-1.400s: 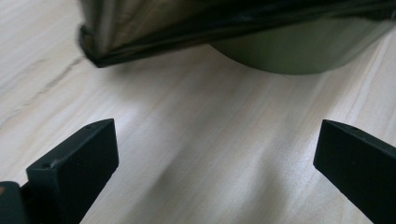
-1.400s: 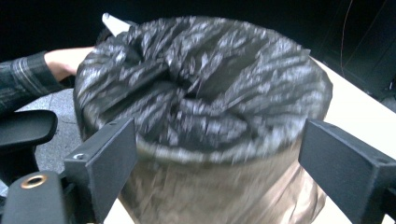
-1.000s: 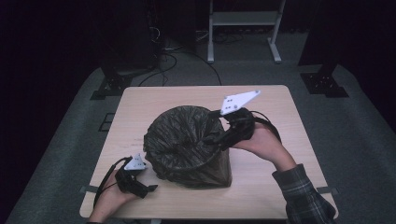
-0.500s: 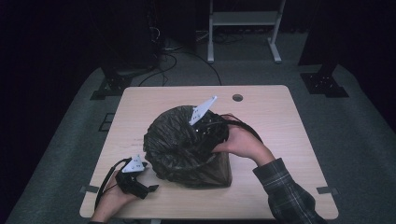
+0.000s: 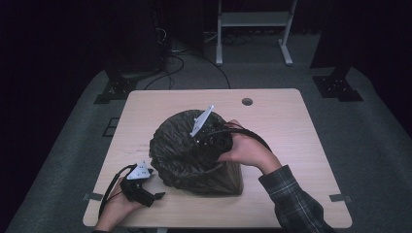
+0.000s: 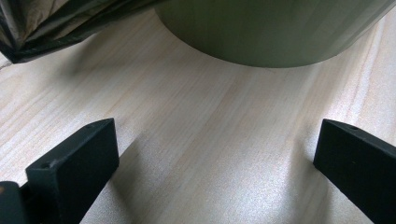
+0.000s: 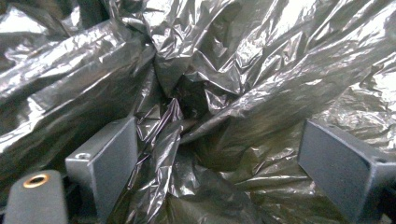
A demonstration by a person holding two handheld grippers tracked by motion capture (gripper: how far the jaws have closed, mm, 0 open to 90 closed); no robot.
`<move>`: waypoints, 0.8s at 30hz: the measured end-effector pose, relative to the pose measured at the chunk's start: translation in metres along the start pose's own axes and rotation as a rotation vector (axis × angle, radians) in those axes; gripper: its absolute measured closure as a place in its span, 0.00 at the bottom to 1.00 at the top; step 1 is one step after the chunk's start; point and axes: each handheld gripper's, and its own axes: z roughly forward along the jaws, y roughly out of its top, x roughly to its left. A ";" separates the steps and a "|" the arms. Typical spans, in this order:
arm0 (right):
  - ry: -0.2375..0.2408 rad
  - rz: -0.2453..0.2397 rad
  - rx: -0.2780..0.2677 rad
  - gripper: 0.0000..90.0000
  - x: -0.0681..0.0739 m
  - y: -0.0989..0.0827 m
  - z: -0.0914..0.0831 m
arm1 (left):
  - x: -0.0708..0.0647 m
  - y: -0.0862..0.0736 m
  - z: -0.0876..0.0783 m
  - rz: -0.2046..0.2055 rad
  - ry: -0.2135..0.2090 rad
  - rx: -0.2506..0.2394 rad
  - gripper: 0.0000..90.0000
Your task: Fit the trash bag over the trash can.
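Two tongs are spread wide now. My right tongs (image 5: pixel 206 145) reach down inside the black plastic bag (image 5: pixel 180 145), which lines the bin (image 5: pixel 228 179) in the middle of the table (image 5: pixel 291 121). My left tongs (image 5: pixel 145 194) rest on the table near the bin's left side, pinching nothing.

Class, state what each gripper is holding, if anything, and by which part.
Nothing is held. The right gripper is open inside the bin liner; the left gripper is open over the table.
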 end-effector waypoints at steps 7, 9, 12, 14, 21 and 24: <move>-0.033 -0.006 -0.105 0.12 -0.004 0.004 -0.025 | 0.000 0.000 0.000 0.000 0.000 0.000 0.00; -0.032 -0.004 -0.164 0.12 -0.005 0.009 -0.033 | 0.000 0.000 0.000 0.000 0.000 0.000 0.00; -0.022 -0.019 -0.212 0.12 -0.003 0.023 -0.036 | 0.000 0.000 0.000 0.000 0.000 0.000 0.00; -0.018 -0.041 -0.230 0.12 -0.002 0.034 -0.034 | 0.000 0.000 0.000 0.000 0.000 0.000 0.00; 0.048 -0.042 -0.238 0.12 0.001 0.064 -0.007 | 0.000 0.000 0.000 0.000 0.000 0.000 0.00; 0.064 -0.047 -0.218 0.12 0.002 0.070 0.009 | 0.000 0.000 0.000 0.000 0.000 0.000 0.00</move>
